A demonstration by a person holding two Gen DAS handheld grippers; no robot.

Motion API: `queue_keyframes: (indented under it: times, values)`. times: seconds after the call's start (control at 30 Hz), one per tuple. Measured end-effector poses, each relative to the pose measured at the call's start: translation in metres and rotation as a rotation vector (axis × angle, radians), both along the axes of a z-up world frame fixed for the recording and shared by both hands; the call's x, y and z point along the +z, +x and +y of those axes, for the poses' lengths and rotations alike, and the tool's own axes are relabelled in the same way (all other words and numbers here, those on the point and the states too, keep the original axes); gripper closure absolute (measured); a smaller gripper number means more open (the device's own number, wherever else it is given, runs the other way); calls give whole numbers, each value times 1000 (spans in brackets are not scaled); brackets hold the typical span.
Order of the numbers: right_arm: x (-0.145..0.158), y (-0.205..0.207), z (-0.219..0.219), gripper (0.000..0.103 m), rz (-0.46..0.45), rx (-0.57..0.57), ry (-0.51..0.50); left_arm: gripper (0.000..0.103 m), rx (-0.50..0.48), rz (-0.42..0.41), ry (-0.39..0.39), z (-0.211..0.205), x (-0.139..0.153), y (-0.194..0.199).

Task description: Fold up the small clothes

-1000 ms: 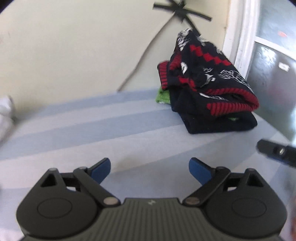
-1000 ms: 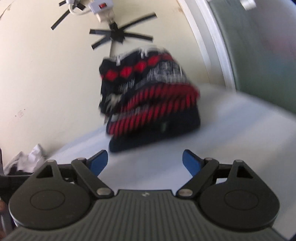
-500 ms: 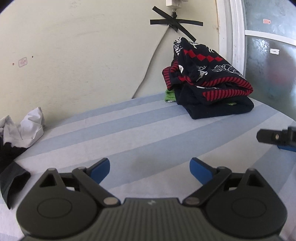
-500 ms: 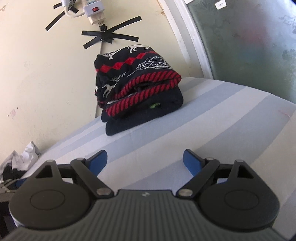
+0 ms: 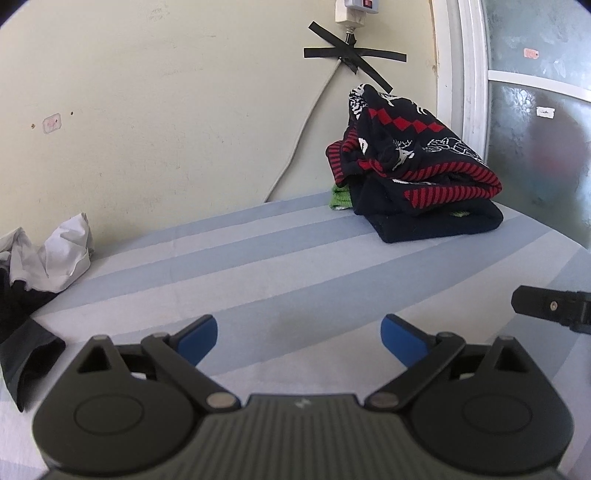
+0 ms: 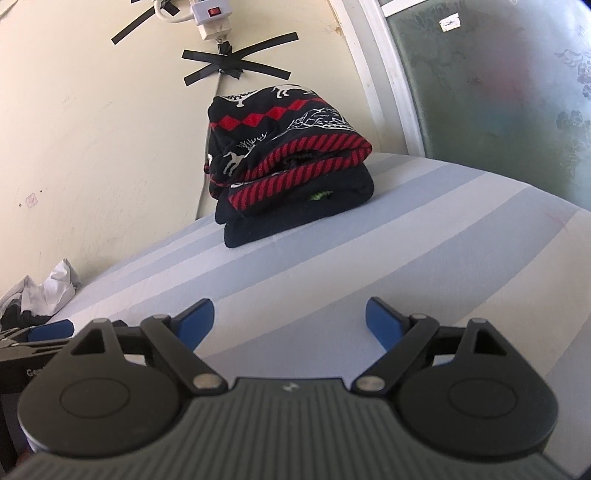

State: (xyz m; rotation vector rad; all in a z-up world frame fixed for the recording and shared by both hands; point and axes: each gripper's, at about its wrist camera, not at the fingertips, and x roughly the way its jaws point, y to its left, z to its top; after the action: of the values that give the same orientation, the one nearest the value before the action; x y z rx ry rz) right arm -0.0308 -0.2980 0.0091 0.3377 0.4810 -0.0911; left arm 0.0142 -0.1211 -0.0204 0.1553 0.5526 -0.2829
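Observation:
A folded navy, red and white patterned sweater (image 5: 413, 162) sits on top of a stack of folded dark clothes (image 5: 439, 225) at the far right of the striped surface, against the wall; it also shows in the right wrist view (image 6: 284, 147). My left gripper (image 5: 299, 336) is open and empty, low over the surface and well short of the stack. My right gripper (image 6: 290, 321) is open and empty, also apart from the stack. A pile of loose white and dark clothes (image 5: 44, 258) lies at the far left; it shows in the right wrist view too (image 6: 40, 295).
The surface is a blue and white striped sheet (image 5: 258, 266). A wall with a taped cable (image 5: 351, 59) and a power strip (image 6: 210, 14) runs behind it. A frosted glass door (image 6: 498, 74) stands at the right. A bit of green cloth (image 5: 340, 197) peeks from behind the stack.
Both grippers have pulled back from the folded stack, which now looks smaller and farther. The loose pile at the left has come into view. Both stay open.

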Motion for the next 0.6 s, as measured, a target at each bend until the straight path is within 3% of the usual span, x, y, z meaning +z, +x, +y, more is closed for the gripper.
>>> queue_keyframes:
  times: [0.6]
  values:
    - [-1, -4, -5, 12, -26, -16, 49, 0, 49, -15, 45, 1, 0, -4]
